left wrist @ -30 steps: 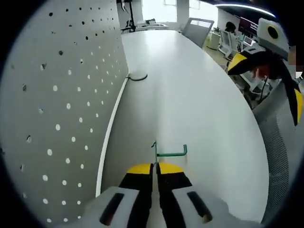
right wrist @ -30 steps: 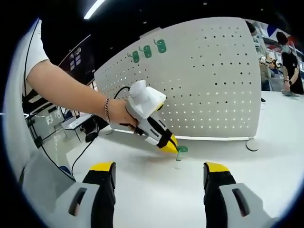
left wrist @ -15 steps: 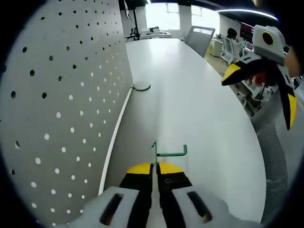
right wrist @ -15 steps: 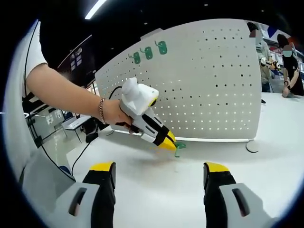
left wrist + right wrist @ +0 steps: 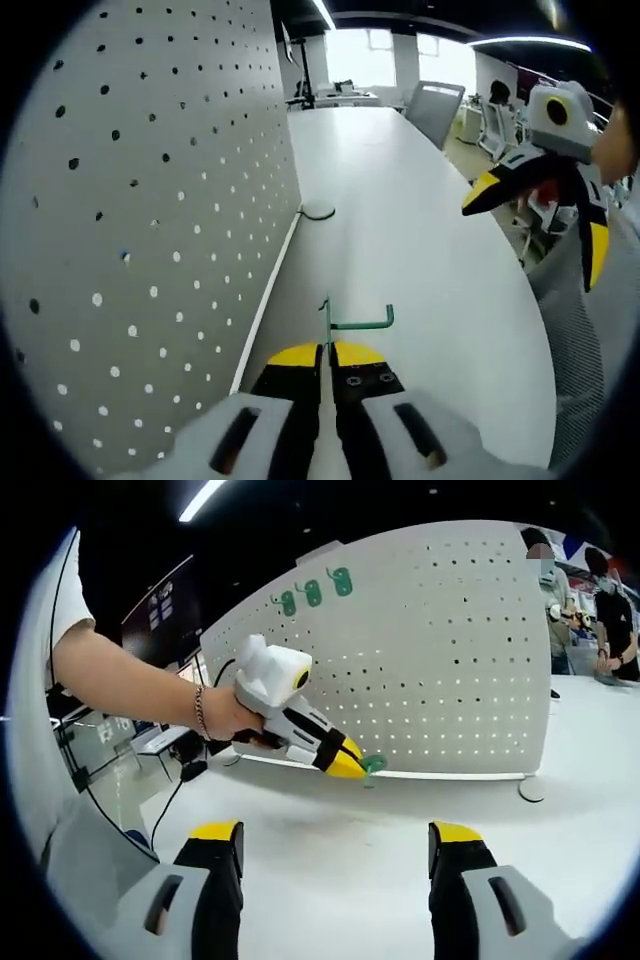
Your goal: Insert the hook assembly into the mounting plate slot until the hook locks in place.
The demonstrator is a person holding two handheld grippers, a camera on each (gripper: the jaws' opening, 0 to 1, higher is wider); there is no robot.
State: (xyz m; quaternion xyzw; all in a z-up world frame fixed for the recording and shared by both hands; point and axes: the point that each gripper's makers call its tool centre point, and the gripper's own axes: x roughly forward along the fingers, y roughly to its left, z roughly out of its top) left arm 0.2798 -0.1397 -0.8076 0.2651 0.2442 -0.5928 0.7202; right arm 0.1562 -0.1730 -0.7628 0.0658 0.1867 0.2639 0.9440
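The left gripper [image 5: 328, 352] has its jaws clamped on the green hook [image 5: 352, 322], held above the worktop [image 5: 420, 230]; its long arm lies crosswise to the jaws. The pegboard [image 5: 150, 200] stands just to that gripper's left. The right gripper [image 5: 330, 845], jaws wide apart and farther off, shows three hooks [image 5: 312, 590] already mounted high.

Both grippers have white bodies, black jaws and yellow tips: the left gripper [image 5: 347, 765] mid-frame, the right gripper [image 5: 338, 855] at bottom. At left, the person's hand [image 5: 232, 718] wears a bracelet [image 5: 199, 711] and a white short sleeve [image 5: 74, 580].
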